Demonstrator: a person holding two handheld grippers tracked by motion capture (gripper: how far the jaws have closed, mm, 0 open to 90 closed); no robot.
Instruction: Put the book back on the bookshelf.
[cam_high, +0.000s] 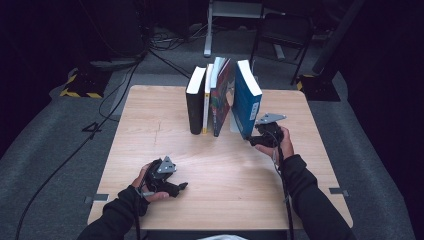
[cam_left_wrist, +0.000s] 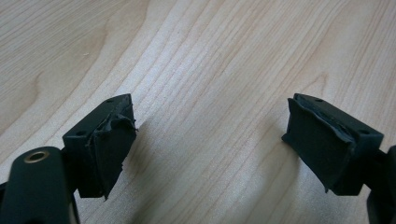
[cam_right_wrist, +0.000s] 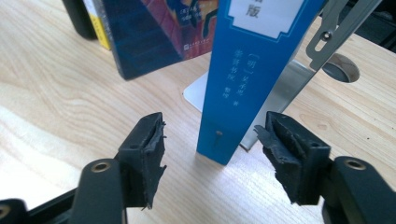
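A blue book (cam_high: 246, 100) stands upright on the wooden table (cam_high: 165, 145), spine toward me, leaning on a metal bookend (cam_right_wrist: 280, 93). In the right gripper view the blue book's spine (cam_right_wrist: 247, 79) rises just beyond my right gripper (cam_right_wrist: 212, 154), whose jaws stand open on either side of its lower end without touching it. My right gripper (cam_high: 257, 137) sits at the book's near bottom corner. To the left stand a black book (cam_high: 195, 102), a yellow-spined book (cam_high: 206, 100) and a colourful book (cam_high: 221, 97). My left gripper (cam_high: 175, 187) rests open near the table's front left, over bare wood (cam_left_wrist: 210, 130).
A round cable hole (cam_right_wrist: 341, 67) lies in the table behind the bookend. Beyond the table's far edge are a chair (cam_high: 282, 35), a desk leg (cam_high: 208, 30) and cables on the grey floor. Bare wood lies between the two grippers.
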